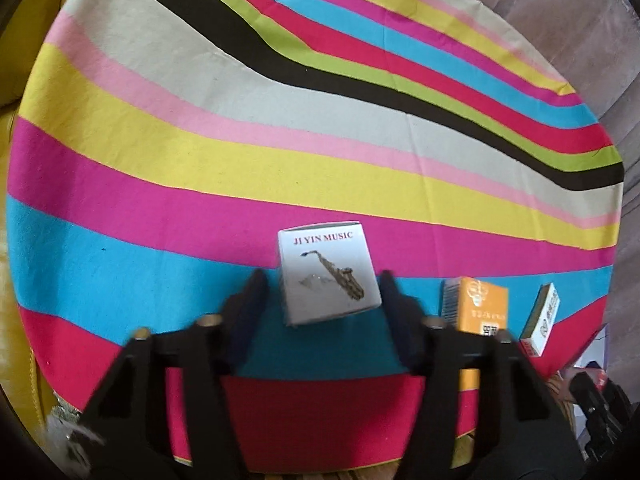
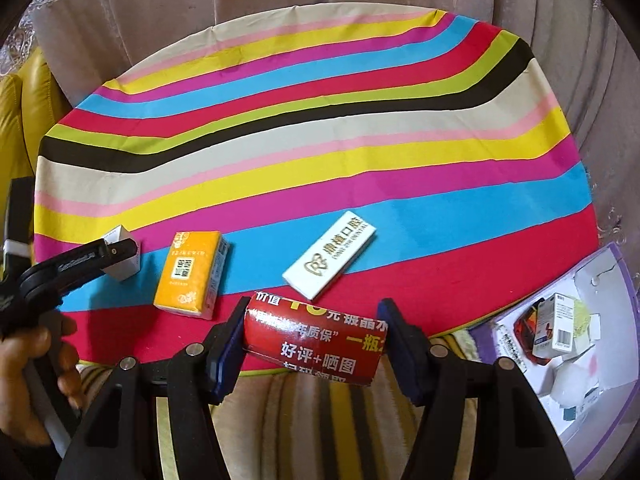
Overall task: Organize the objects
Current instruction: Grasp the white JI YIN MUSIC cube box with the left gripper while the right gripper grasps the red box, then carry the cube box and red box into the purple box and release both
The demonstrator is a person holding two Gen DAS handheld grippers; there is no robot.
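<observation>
My right fingers (image 2: pixel 312 340) clamp the red printed cardboard box (image 2: pixel 316 340) crosswise, while my left fingers (image 1: pixel 324 300), slightly apart, straddle the white saxophone-printed carton (image 1: pixel 328 276) without touching.

Both black plastic tongs (image 2: pixel 312 336) carry dark-blue pads (image 2: pixel 226 354) on their fingers and round silver screws (image 2: pixel 195 349) at the joints.

The left black tongs (image 1: pixel 324 300) look alike.
</observation>
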